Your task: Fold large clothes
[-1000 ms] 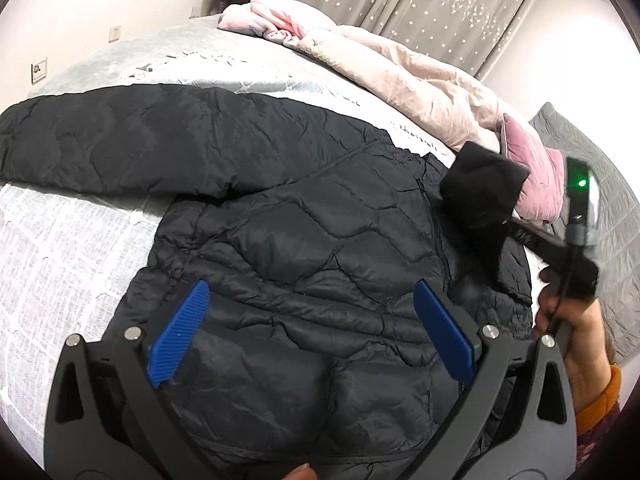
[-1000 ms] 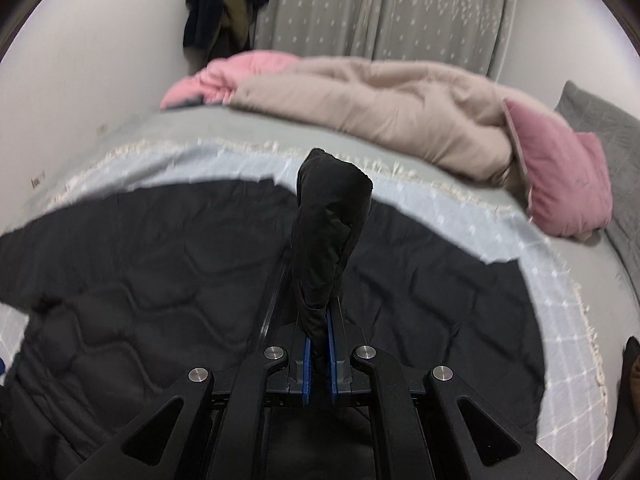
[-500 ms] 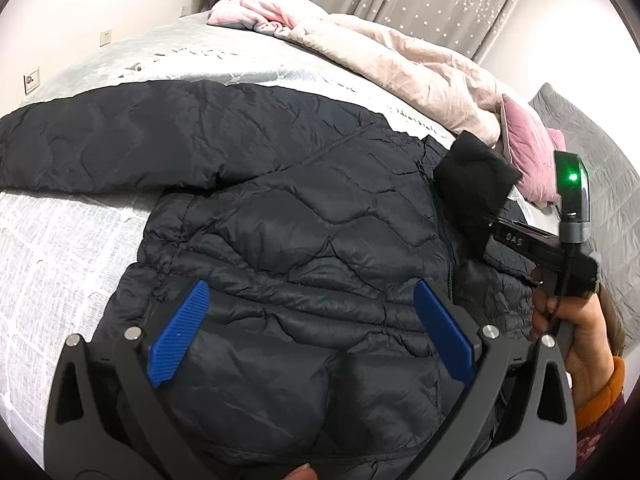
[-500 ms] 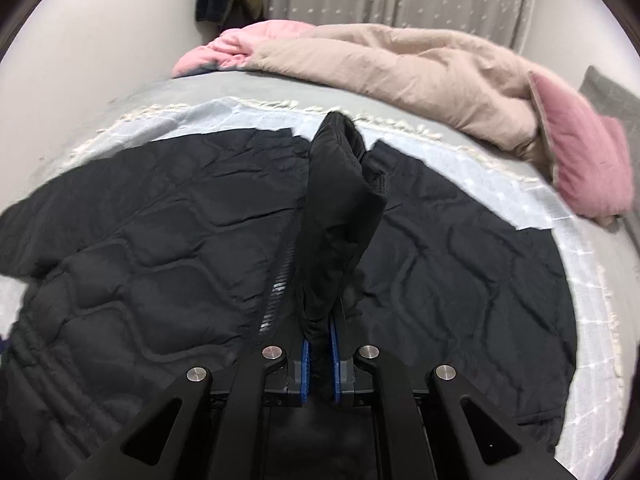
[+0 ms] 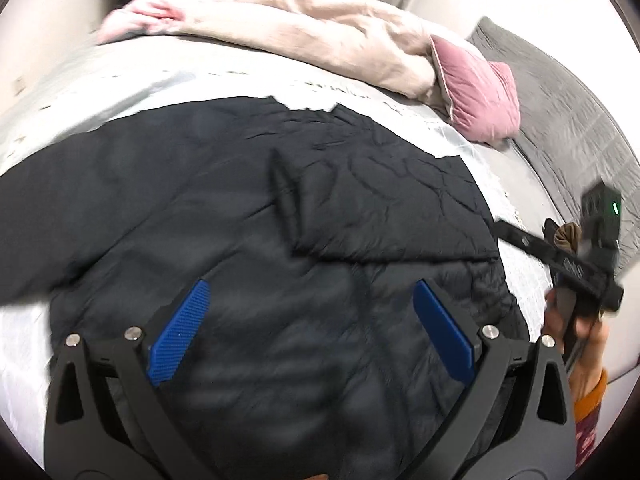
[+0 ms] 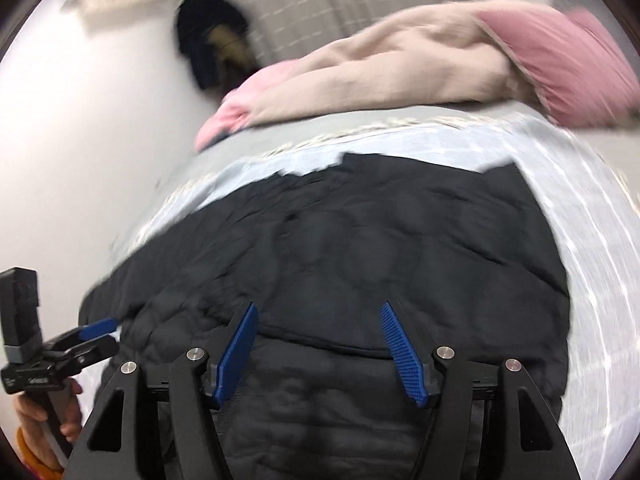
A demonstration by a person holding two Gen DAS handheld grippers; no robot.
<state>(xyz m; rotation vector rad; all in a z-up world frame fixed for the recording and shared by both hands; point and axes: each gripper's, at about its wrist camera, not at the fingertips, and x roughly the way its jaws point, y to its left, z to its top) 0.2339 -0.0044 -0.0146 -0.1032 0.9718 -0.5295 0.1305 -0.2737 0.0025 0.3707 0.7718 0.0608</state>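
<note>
A black quilted jacket (image 5: 248, 216) lies spread on the pale bedcover (image 5: 24, 344), with one sleeve (image 5: 384, 216) folded flat across its front. My left gripper (image 5: 312, 320) hovers open over the jacket's lower part, with nothing between its blue pads. In the right wrist view the jacket (image 6: 360, 248) fills the middle. My right gripper (image 6: 318, 344) is over its near edge with its jaws opening and nothing between them. A hand holds the right gripper (image 5: 516, 236) off the jacket's right side. The left gripper (image 6: 96, 328) shows at the lower left.
A beige and pink quilt (image 5: 320, 28) is heaped along the far side of the bed, beside a pink cushion (image 5: 476, 96) and a grey pillow (image 5: 568, 120). Dark clothes (image 6: 212, 48) hang by the grey curtain (image 6: 360, 0). A white wall (image 6: 80, 140) is at left.
The right gripper has opened and let go of the black sleeve cuff, which now lies flat across the jacket. That gripper has drawn back to the right, and both views have swung.
</note>
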